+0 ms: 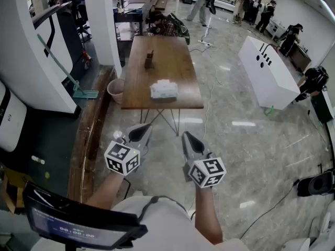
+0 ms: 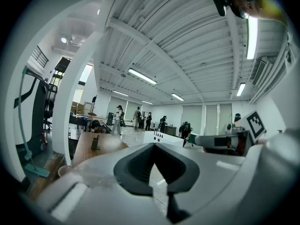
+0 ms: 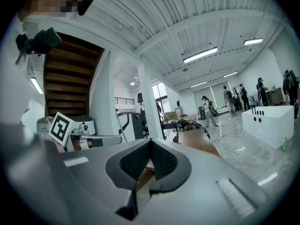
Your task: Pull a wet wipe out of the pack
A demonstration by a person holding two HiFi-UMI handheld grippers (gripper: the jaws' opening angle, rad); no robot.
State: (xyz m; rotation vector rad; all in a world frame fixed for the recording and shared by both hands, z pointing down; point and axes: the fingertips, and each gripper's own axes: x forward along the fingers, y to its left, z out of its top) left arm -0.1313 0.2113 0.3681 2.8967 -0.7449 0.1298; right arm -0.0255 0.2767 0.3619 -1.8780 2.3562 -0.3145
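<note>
The white wet wipe pack (image 1: pixel 164 89) lies flat near the front edge of the long brown table (image 1: pixel 172 56), well ahead of both grippers. In the head view my left gripper (image 1: pixel 140 132) and right gripper (image 1: pixel 189 139) are held side by side over the floor, short of the table, pointing toward it. In the left gripper view the left gripper (image 2: pixel 153 144) has its jaws together with nothing between them. The right gripper (image 3: pixel 150 140) in its own view is likewise shut and empty. Neither gripper view shows the pack.
A dark pen holder (image 1: pixel 149 61) stands mid-table. A pink bucket (image 1: pixel 115 90) sits by the table's left leg, a mop (image 1: pixel 73 82) leans on a pillar, and a wooden plank (image 1: pixel 89 140) runs along the floor. A white cabinet (image 1: pixel 267 72) stands right. People walk at the back.
</note>
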